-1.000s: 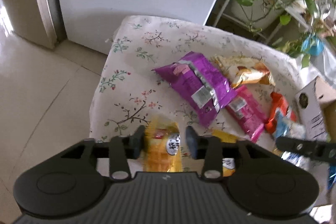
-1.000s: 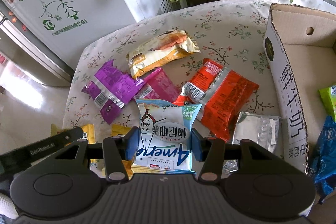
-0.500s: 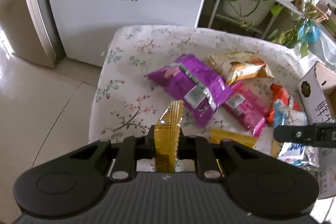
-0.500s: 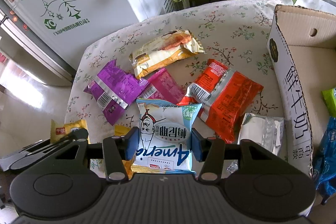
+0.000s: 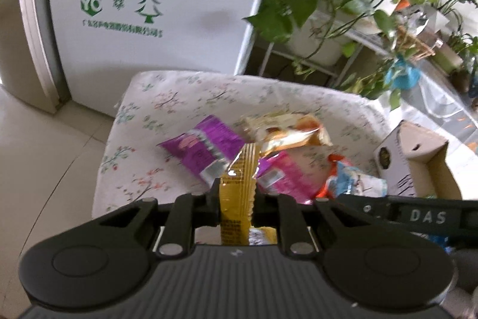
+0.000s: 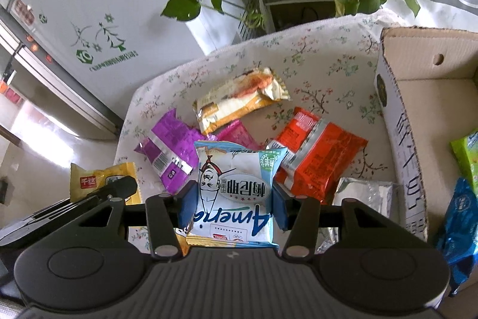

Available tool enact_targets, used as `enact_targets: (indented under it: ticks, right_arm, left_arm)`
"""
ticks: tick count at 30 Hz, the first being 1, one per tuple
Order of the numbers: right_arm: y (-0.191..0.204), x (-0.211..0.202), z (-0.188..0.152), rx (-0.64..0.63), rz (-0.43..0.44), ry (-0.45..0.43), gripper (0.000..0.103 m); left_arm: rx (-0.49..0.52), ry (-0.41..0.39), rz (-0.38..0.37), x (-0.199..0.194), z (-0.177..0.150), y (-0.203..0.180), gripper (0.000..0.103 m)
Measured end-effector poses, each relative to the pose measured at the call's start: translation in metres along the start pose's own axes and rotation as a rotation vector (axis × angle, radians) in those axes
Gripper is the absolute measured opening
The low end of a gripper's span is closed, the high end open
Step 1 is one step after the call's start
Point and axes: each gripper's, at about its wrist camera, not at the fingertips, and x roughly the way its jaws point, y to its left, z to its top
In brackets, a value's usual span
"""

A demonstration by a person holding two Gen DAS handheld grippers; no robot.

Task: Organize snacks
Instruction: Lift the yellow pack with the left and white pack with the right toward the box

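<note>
Two packets held: the yellow snack packet (image 5: 237, 193) is sitting clamped edge-on in the left gripper (image 5: 236, 201); the blue-and-white packet (image 6: 234, 193) is lying flat, clamped across its width in the right gripper (image 6: 234, 201).
Yellow packet's axis: its long side is running forward along the fingers, tip pointing up and away from the camera.
Landmark: the cardboard box (image 6: 397, 124) is standing open at the table's right end, with a green pack (image 6: 467, 160) and a blue pack (image 6: 460, 217) already lying inside.
Key relation: both held packets are sitting left of the box; the right gripper is hovering nearer to it, the left gripper farther off, so the blue-and-white packet is looking like the shorter carry.
Loose snacks, left of the box: the red packet (image 6: 319, 157) and silver packet (image 6: 364, 193) nearest, then the pink packet (image 6: 236, 135), tan packet (image 6: 239, 103) and purple packet (image 6: 170, 142) farthest.
Surface: the floral tablecloth (image 6: 313, 62) is covering the table.
</note>
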Motion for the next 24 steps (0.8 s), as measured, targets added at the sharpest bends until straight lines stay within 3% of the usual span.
enact_targets:
  ticks: [12, 24]
  right_arm:
    - [-0.029, -0.04, 0.01, 0.046, 0.002, -0.103, 0.058]
    - [-0.083, -0.088, 0.021, 0.147, -0.064, -0.234, 0.058]
  left_arm:
    - [0.034, -0.039, -0.095, -0.011, 0.007, -0.046, 0.015]
    - [0.089, -0.039, -0.255, -0.016, 0.002, -0.103, 0.015]
